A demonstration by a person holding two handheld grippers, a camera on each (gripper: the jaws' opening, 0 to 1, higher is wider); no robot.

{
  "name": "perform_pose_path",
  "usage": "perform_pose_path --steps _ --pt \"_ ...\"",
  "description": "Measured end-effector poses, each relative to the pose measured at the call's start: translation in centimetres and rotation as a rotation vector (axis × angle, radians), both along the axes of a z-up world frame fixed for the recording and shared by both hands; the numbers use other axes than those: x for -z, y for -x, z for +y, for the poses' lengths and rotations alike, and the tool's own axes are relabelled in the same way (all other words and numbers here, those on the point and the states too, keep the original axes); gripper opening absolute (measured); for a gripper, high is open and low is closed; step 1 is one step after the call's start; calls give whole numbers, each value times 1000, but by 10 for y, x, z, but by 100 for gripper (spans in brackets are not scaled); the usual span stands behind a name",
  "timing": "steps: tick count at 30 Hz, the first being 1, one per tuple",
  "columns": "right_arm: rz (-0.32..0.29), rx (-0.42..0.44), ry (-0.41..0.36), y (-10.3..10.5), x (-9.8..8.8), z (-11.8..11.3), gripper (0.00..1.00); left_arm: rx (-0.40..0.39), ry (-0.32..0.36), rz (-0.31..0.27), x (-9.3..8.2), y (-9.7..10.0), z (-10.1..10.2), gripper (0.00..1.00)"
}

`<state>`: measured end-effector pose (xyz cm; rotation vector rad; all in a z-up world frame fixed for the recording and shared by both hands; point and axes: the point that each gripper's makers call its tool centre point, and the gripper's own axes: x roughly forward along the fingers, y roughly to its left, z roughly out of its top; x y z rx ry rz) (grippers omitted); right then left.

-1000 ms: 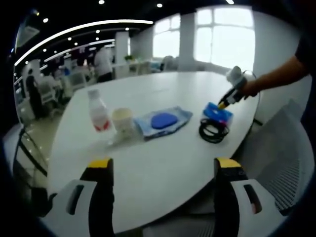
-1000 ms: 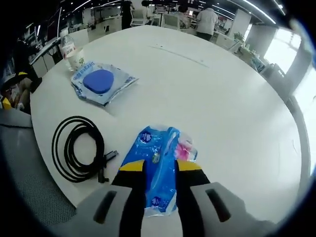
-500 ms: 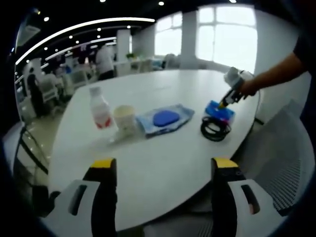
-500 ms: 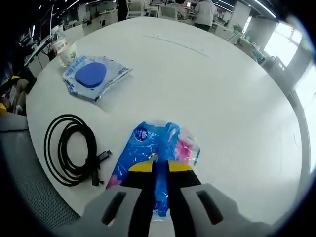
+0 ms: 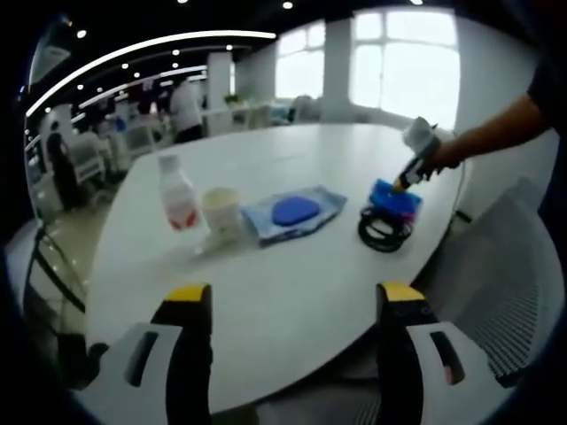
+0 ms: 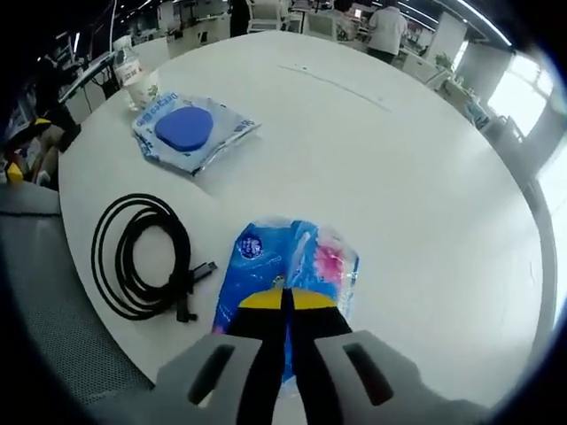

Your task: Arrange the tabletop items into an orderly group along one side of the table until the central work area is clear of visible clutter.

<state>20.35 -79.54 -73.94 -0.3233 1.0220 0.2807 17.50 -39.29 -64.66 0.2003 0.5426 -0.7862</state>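
Note:
My right gripper (image 6: 285, 301) is shut on the near edge of a blue plastic packet (image 6: 297, 261) lying on the white table (image 6: 399, 177). A coiled black cable (image 6: 142, 257) lies just left of the packet. Farther off lies a clear pouch holding a blue disc (image 6: 186, 131), then a cup (image 6: 142, 90) and a bottle (image 6: 127, 64). My left gripper (image 5: 288, 297) hangs open over the near table edge, nothing between its jaws. Ahead of it stand the bottle (image 5: 177, 195), the cup (image 5: 221, 212), the pouch (image 5: 294, 212), the cable (image 5: 383, 230) and the blue packet (image 5: 396, 198) with the right gripper (image 5: 409, 173) on it.
A grey mesh chair (image 5: 500, 274) stands at the table's right side, and its seat (image 6: 44, 301) shows beside the cable. A person's forearm (image 5: 496, 133) holds the right gripper. Desks and people fill the office behind the table (image 5: 292, 292).
My right gripper's jaws have closed from a loose straddle to a tight pinch on the blue packet. The left gripper has barely moved.

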Motion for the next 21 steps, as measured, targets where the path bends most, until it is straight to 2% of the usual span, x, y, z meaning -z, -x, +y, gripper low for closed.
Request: perform_pose_path --steps 10,21 --pt "-41 -84 24 -5 -20 5 0 11 -1 5 0 1 -1 72" --pt "-69 -225 65 -20 -49 14 0 11 -2 7 1 2 -1 72"
